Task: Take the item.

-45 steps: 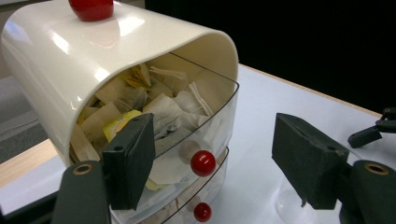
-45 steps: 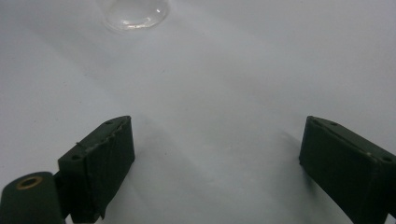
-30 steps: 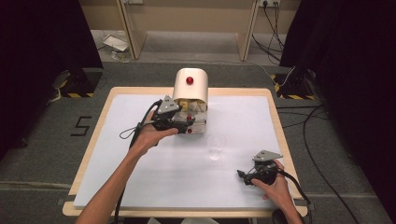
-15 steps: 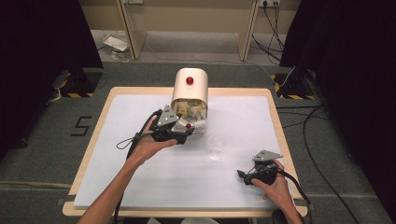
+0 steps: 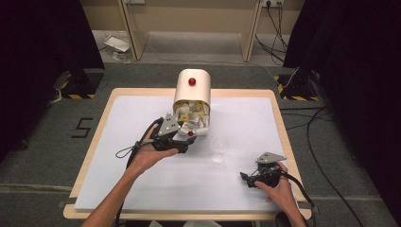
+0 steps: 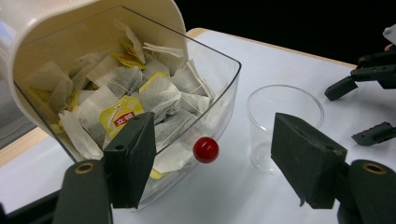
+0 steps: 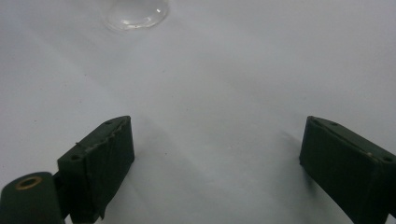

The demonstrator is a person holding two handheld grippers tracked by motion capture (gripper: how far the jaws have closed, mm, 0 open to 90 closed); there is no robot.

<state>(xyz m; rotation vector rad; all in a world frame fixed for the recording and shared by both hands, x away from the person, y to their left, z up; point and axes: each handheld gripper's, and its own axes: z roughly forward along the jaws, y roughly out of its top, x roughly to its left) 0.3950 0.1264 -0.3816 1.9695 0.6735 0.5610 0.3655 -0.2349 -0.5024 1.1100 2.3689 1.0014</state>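
Paper tea bags fill the open box near the clear cup. They look soft and light, so pinch one gently by a corner. Left gripper is wide open, holding nothing. Right gripper is wide open too.

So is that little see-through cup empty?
Yes, empty. The clear cup stands upright on the table with nothing inside; the tea bags are all in the dispenser.

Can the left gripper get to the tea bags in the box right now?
Probably yes. The left gripper is open, and the clear drawer of tea bags hangs open in front of it.
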